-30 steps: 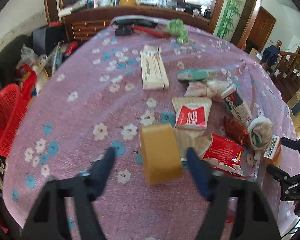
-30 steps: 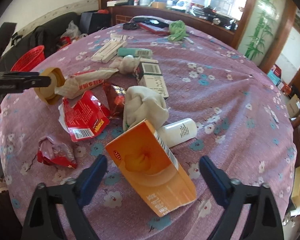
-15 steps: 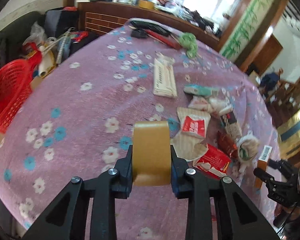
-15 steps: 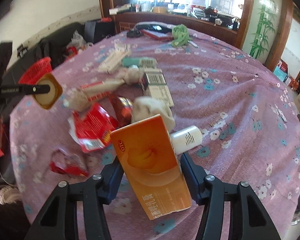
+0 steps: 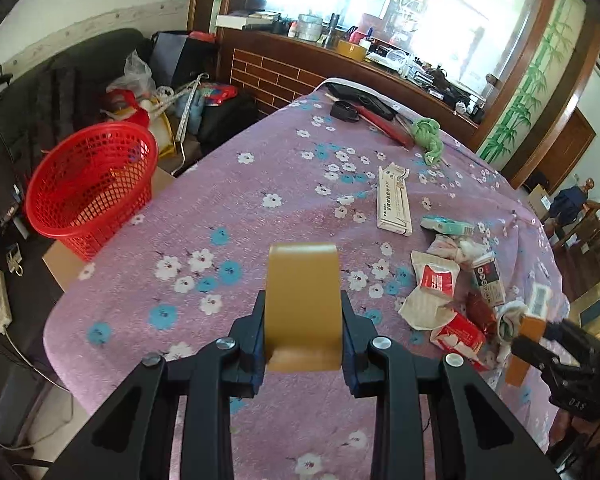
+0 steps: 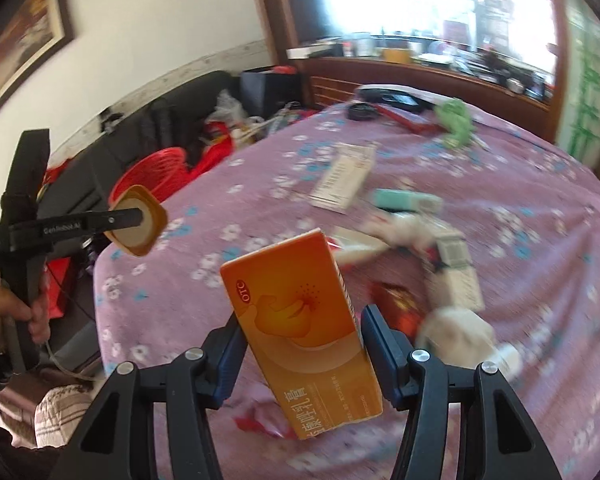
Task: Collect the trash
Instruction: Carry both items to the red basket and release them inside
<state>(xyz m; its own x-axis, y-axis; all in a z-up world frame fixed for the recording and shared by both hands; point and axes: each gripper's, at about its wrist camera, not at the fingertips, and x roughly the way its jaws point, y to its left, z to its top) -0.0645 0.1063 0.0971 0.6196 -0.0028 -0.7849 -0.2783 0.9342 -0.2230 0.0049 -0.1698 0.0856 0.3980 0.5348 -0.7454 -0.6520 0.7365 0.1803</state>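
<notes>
My left gripper (image 5: 302, 322) is shut on a flattened tan tape roll (image 5: 303, 280), held up above the purple flowered tablecloth (image 5: 236, 208). In the right wrist view my right gripper (image 6: 300, 346) is shut on an orange carton (image 6: 296, 308), tilted and lifted off the table. That view also shows the left gripper (image 6: 134, 216) with the tan roll (image 6: 140, 240) out to the left, in a person's hand. A red mesh basket (image 5: 92, 184) stands beside the table's left edge, below the tabletop. Loose trash lies on the right: a long white box (image 5: 394, 200), a teal pack (image 5: 446, 225) and red wrappers (image 5: 458, 334).
A green cloth (image 5: 430, 138) and dark items lie at the table's far end. A dark sofa (image 5: 60, 92) with bags stands behind the basket. A wooden counter (image 5: 300, 68) runs along the back. The right wrist view is motion-blurred.
Both grippers closed, the left on the tan roll and the right on the orange carton, and lifted them off the table. Both views have swung left, bringing the red basket closer.
</notes>
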